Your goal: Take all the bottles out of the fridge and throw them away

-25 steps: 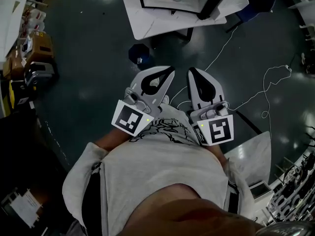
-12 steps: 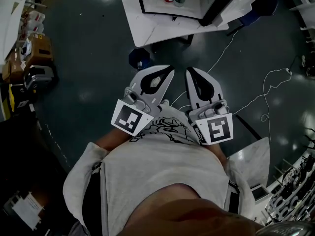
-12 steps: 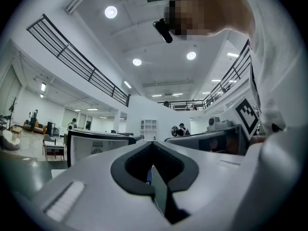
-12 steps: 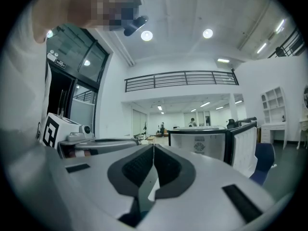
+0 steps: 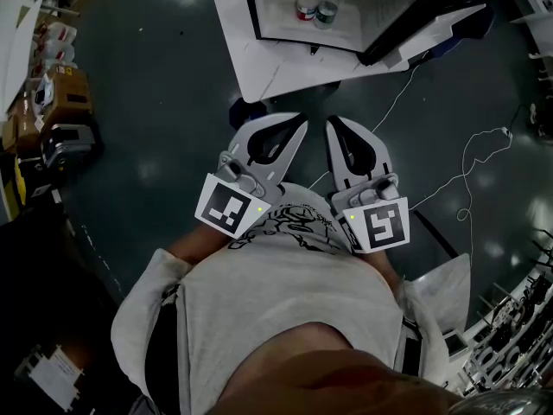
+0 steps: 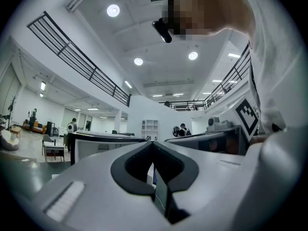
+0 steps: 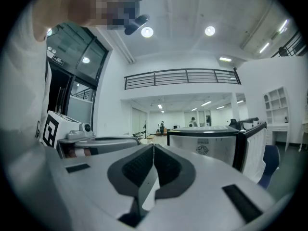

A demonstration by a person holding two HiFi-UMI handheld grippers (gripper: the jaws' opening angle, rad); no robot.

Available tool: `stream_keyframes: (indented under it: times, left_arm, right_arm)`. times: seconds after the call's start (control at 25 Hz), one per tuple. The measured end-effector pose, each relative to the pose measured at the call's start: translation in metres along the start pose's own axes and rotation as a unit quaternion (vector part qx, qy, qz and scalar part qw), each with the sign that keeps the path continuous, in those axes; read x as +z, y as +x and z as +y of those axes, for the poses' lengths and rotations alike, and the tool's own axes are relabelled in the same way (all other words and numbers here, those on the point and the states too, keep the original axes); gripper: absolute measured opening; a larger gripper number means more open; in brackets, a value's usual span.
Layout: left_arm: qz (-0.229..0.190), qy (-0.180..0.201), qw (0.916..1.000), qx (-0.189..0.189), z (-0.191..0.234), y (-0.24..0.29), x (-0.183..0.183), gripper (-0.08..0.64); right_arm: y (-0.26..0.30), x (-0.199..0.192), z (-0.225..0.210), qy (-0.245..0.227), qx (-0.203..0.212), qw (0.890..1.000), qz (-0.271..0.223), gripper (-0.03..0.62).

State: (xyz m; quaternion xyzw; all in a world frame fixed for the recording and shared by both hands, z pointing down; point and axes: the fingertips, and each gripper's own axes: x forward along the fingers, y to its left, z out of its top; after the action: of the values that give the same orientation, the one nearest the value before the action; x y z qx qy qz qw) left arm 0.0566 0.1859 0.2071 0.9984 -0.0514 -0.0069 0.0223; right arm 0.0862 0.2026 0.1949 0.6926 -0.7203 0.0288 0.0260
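Observation:
In the head view a white fridge (image 5: pixel 259 54) stands ahead on the dark floor with its door (image 5: pixel 415 26) swung open to the right. Two bottles stand inside: a red-capped bottle (image 5: pixel 307 0) and a dark-capped bottle (image 5: pixel 327 10) beside it. My left gripper (image 5: pixel 301 122) and right gripper (image 5: pixel 331 122) are held side by side in front of my body, short of the fridge, pointing level at it. Both are shut with nothing between the jaws. The left gripper (image 6: pixel 153 143) and right gripper (image 7: pixel 153 147) look the same in their own views. The fridge (image 7: pixel 207 146) shows beyond the right jaws.
A dark blue object (image 5: pixel 237 111) lies on the floor just below the fridge, left of the gripper tips. A white cable (image 5: pixel 471 158) trails across the floor at right. Boxes and gear (image 5: pixel 60 89) line the left edge, and a white surface (image 5: pixel 445 279) sits at lower right.
The fridge and its bottles have drawn closer in the head view, coming down from the top edge. Both grippers stay shut in the same place before my body.

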Motion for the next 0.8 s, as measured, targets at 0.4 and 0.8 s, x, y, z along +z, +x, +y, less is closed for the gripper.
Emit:
stream_keyframes:
  times: [0.4, 0.8]
  left_arm:
    - [0.002, -0.005, 0.9999, -0.013, 0.065, 0.013, -0.001, 0.009]
    - [0.008, -0.007, 0.9998, -0.017, 0.096, 0.017, -0.004, 0.009]
  right_arm:
    - [0.066, 0.002, -0.008, -0.001, -0.012, 1.0, 0.006, 0.011]
    - [0.098, -0.001, -0.011, 0.002, -0.018, 1.0, 0.013, 0.01]
